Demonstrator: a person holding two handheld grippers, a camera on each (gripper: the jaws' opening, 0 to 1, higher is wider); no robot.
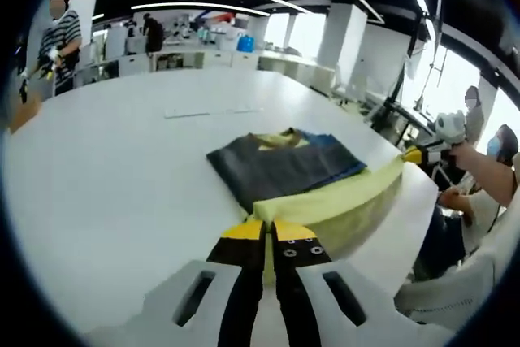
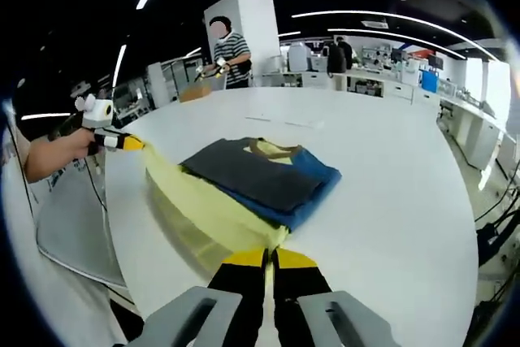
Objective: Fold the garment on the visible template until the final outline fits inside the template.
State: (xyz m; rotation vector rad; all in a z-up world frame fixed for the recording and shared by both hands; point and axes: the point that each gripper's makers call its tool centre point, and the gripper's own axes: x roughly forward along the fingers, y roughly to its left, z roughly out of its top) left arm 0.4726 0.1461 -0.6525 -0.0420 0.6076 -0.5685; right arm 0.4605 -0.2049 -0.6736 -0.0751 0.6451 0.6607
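A garment lies on the white table (image 1: 122, 168): a dark grey folded panel (image 1: 276, 170) over a blue layer (image 1: 333, 145), with a yellow neckline. Its yellow part (image 1: 341, 197) is stretched along the table's near edge between both grippers. My left gripper (image 1: 269, 232) is shut on one end of that yellow fabric. The right gripper (image 1: 416, 154) pinches the other end at the right. In the right gripper view, my right gripper (image 2: 269, 258) is shut on the yellow fabric (image 2: 203, 201), and the left gripper (image 2: 123, 142) holds the far end beside the grey panel (image 2: 252, 172).
A thin pale flat strip (image 1: 213, 110) lies on the table beyond the garment. A person in a striped shirt (image 2: 231, 50) stands at the far side. Seated people (image 1: 479, 176) are close to the table's edge. Desks and shelves line the back of the room.
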